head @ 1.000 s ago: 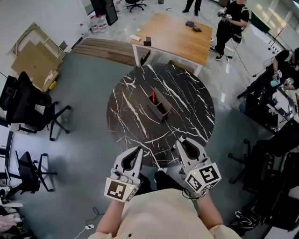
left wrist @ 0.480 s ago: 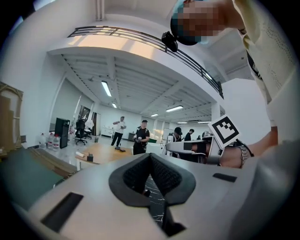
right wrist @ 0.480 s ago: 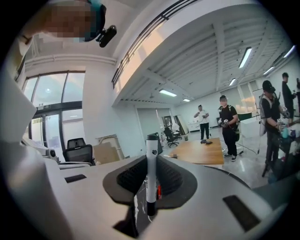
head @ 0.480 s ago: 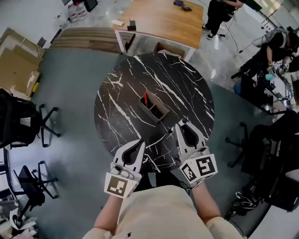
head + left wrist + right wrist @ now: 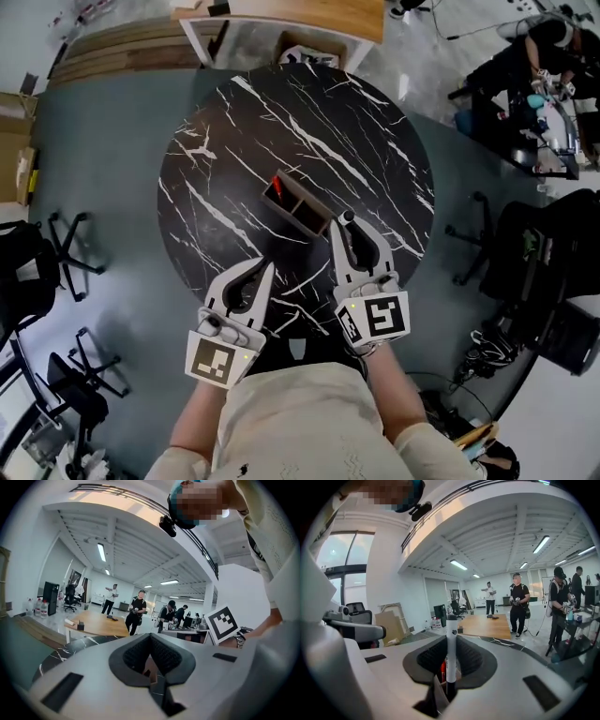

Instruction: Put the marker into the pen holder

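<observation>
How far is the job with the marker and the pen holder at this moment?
Done: the right tongs are shut on the marker. In hand: they hold it beside the pen holder, not above it yet. Left to do: carry it over a compartment and release. The left tongs are shut and empty.

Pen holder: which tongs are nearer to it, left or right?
Right. The right tongs, gripping the marker, are beside the right end of the pen holder; the left tongs sit farther back.

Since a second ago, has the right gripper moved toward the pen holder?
Yes. Holding the marker, the right gripper has advanced over the table toward the pen holder, close beside it.
</observation>
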Available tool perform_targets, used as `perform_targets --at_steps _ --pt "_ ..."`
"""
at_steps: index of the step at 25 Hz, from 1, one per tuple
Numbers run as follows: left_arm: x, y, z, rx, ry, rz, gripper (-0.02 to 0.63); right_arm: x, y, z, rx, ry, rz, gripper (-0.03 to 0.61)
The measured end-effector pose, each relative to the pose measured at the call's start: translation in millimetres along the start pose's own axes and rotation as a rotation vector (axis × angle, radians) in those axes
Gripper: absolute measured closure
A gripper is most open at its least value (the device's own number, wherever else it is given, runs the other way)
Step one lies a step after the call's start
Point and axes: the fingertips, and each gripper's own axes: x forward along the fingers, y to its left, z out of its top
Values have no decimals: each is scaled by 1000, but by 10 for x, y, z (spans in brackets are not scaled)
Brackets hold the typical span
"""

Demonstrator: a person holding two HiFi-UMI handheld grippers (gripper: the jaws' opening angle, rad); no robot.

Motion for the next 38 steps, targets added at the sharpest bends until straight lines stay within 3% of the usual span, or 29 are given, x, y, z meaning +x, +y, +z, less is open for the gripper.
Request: perform_targets --at_steps 11,22,35,38 --pt "196 315 -295 -45 99 -37 606 468 52 -385 -68 65 14 505" --pt "159 399 -398 -81 95 5 606 564 95 -634 -111 143 48 504" --pt "118 213 -341 -62 72 22 606 340 35 -349 -81 98 18 506" --pt "102 87 -296 -52 54 21 606 210 70 -352 -76 116 36 561"
